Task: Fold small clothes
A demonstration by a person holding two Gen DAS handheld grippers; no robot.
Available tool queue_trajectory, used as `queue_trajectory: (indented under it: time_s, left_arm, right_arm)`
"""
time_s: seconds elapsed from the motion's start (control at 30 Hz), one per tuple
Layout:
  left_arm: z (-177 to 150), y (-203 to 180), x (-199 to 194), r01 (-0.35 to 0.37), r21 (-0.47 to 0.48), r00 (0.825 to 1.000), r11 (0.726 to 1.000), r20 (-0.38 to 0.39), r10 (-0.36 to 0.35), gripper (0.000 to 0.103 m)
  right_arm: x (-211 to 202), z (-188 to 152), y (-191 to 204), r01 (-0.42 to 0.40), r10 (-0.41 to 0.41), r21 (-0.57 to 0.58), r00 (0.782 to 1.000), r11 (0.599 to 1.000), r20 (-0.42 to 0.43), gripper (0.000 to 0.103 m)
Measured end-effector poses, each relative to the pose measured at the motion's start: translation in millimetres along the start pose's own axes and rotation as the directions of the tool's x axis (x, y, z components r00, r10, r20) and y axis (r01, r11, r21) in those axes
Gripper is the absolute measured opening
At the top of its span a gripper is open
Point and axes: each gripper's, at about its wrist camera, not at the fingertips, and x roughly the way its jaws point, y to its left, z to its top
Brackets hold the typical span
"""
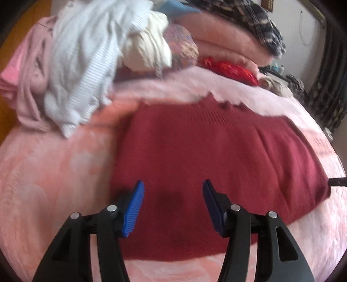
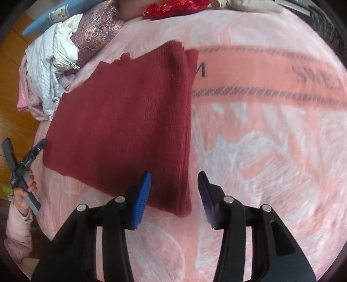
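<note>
A dark red knitted garment (image 1: 206, 156) lies folded flat on the pink blanket (image 1: 54, 173). My left gripper (image 1: 172, 184) hovers open over the garment's near part, its blue pads apart with nothing pressed between them. In the right wrist view the same garment (image 2: 121, 117) stretches away to the upper left. My right gripper (image 2: 174, 173) stands open above its near right corner, straddling the folded right edge without pinching it. A hand (image 2: 30, 186) in a pink sleeve holds the other gripper's handle at the garment's left corner.
A heap of clothes, white striped (image 1: 82, 65), pale pink (image 1: 28, 71) and cream (image 1: 149, 50), sits at the back left. Behind lie a floral cushion (image 2: 95, 32), a red embroidered piece (image 2: 173, 7) and stacked pink bedding with a plaid cloth (image 1: 256, 19). Wooden floor (image 2: 13, 91) borders the bed's left side.
</note>
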Motion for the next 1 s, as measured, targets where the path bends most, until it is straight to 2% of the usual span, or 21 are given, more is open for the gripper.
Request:
queue_trajectory:
  time_s: [0.07,0.1,0.17,0.2,0.27,0.43,0.6,0.8,1.0]
  left_arm:
    - [-3.6,-7.9,7.3,0.015,0.013,0.999,1.000,-0.033,-0.015,0.057]
    - [-6.5,-11.0,12.0,0.016,0.013,0.998,1.000,-0.055,-0.015,0.057]
    - [-13.6,-12.6,15.4,0.015,0.008,0.998,1.000,-0.062,-0.015,0.057]
    - [-15.6,-13.3,17.8,0.012,0.009,0.998,1.000,-0.064,-0.011,0.057]
    - [-21.0,-14.4,21.2,0.004,0.016,0.998,1.000,-0.065,-0.003,0.057]
    - [-28.8,-16.8,16.8,0.002,0.032,0.999,0.999,-0.047,-0.001,0.057]
    - [-33.1,-14.8,12.8,0.010,0.039,0.999,0.999,-0.043,-0.009,0.057]
    - [-37.0,-15.1,10.0,0.010,0.052,0.999,0.999,-0.036,-0.008,0.057]
    - [-38.7,-15.7,7.7,0.008,0.052,0.999,0.999,-0.032,-0.006,0.057]
  right_arm:
    - [7.9,0.3,-1.5,0.002,-0.001,0.006,1.000,1.000,-0.018,0.045]
    - [11.0,0.7,-2.2,-0.005,0.005,0.007,1.000,1.000,-0.025,0.042]
    - [17.9,-0.9,-2.1,-0.026,0.026,0.009,0.998,1.000,-0.051,0.025]
    - [18.0,-2.0,-0.9,-0.023,0.023,0.002,0.999,1.000,-0.049,0.024]
    - [15.2,-3.9,3.0,-0.021,0.020,-0.023,0.999,1.000,-0.044,0.014]
    - [-7.2,-5.6,3.1,-0.056,0.056,-0.028,0.998,0.998,-0.011,0.011]
    - [-17.0,-6.9,3.4,-0.041,0.041,-0.051,0.999,0.998,-0.008,0.010]
    - [18.2,-9.4,-7.0,0.017,-0.018,-0.019,0.997,1.000,-0.081,0.009]
    - [25.4,-13.8,-5.7,0.046,-0.048,-0.040,0.997,0.998,-0.063,0.012]
